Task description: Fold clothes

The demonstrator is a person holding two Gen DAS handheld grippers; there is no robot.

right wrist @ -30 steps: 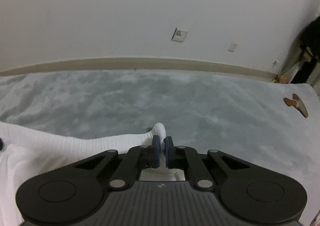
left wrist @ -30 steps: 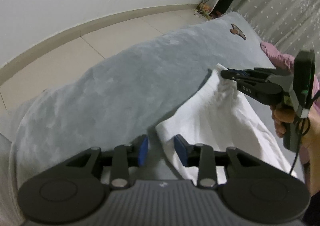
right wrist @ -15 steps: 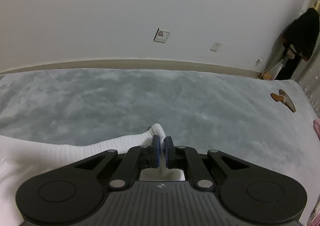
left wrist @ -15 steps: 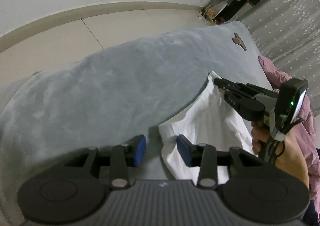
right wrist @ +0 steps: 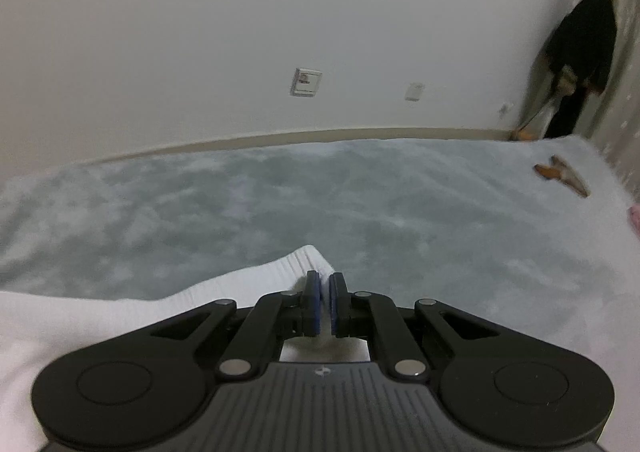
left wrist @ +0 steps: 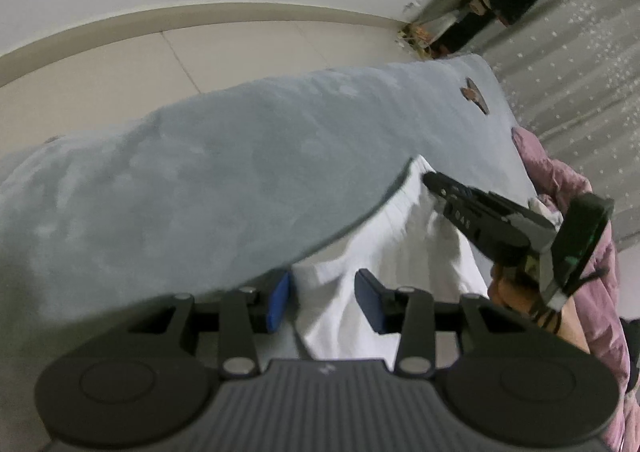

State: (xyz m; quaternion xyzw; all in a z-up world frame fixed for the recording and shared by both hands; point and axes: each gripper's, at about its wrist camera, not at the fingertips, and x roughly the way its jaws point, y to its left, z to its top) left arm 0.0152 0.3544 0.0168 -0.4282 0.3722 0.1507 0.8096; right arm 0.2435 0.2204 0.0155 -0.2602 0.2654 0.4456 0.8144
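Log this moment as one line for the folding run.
stage: gripping garment | right hand-held gripper: shut on white garment corner | left hand-held gripper: open, garment edge between jaws | surface: grey blanket

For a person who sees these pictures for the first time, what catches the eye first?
A white garment lies on the grey blanket. The right claw is shut on its ribbed corner, and the left claw stands open around its near edge. A dark coat hangs in the far corner.

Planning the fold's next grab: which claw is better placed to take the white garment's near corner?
Left claw: open astride the white garment corner. Right claw is already shut on its ribbed edge.
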